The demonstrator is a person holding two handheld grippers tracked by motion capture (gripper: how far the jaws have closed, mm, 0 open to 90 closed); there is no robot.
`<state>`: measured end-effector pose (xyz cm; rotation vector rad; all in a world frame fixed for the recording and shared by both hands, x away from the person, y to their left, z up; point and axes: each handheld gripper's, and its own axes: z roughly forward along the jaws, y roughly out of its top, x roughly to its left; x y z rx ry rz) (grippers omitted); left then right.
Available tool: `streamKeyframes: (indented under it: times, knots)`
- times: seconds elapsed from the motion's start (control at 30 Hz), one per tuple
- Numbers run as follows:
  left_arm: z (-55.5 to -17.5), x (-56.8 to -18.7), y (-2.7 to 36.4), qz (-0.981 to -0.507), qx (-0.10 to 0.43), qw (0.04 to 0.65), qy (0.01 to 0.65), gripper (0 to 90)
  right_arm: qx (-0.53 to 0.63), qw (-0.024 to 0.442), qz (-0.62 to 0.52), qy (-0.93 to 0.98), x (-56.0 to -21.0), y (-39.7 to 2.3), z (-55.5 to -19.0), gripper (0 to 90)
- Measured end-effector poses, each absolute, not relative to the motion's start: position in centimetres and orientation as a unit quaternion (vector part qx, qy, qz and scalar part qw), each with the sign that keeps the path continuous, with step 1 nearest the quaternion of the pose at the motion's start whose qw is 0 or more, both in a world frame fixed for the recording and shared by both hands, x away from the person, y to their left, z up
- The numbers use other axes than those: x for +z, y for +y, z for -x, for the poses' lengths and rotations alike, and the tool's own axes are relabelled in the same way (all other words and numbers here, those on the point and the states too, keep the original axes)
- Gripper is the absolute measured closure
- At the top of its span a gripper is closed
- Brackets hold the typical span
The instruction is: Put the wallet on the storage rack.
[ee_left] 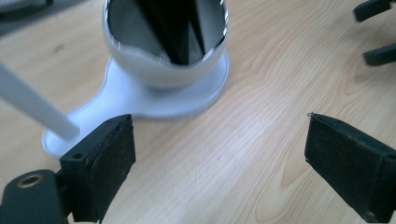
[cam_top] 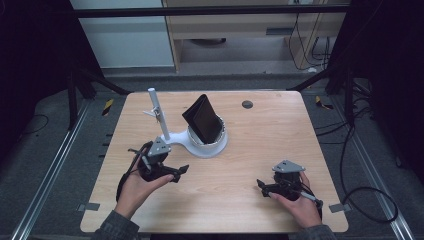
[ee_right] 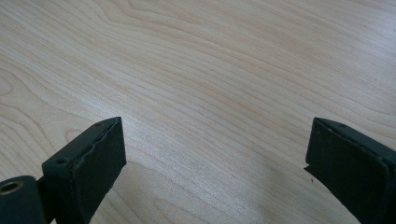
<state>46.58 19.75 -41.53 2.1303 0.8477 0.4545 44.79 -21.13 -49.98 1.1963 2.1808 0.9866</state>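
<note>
A white stand (cam_top: pixel 187 145) sits at mid-table, with a round cup (cam_top: pixel 216 141) and a thin upright pole (cam_top: pixel 159 114). A black folded case (cam_top: pixel 202 120) leans inside the cup, sticking out to the upper left. My left gripper (cam_top: pixel 179 173) hovers open just in front of the stand's base, nothing between its pads. In the left gripper view the cup (ee_left: pixel 163 70) and black case (ee_left: pixel 175 28) lie ahead of the open left gripper (ee_left: pixel 219 135). My right gripper (cam_top: pixel 261 187) rests open near the front right, with bare wood between its jaws (ee_right: pixel 215 144).
A small grey round cap (cam_top: pixel 247 104) is set in the wooden table (cam_top: pixel 280 140) behind the stand. A small clip-like piece (cam_top: pixel 156 114) hangs on the pole. Dark floor, rails and cables surround the table. The right gripper's jaws (ee_left: pixel 378 32) show at the left gripper view's top right.
</note>
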Motion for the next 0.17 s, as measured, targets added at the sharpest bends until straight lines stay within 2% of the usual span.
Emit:
streamKeyframes:
  times: [0.17]
  knots:
    - [-46.1, -45.6, 22.4, -0.820, 0.171, 0.400, 0.373, 7.2, 0.356, 0.232, -0.439, 0.792, -50.1, -21.3, -44.8, 4.3]
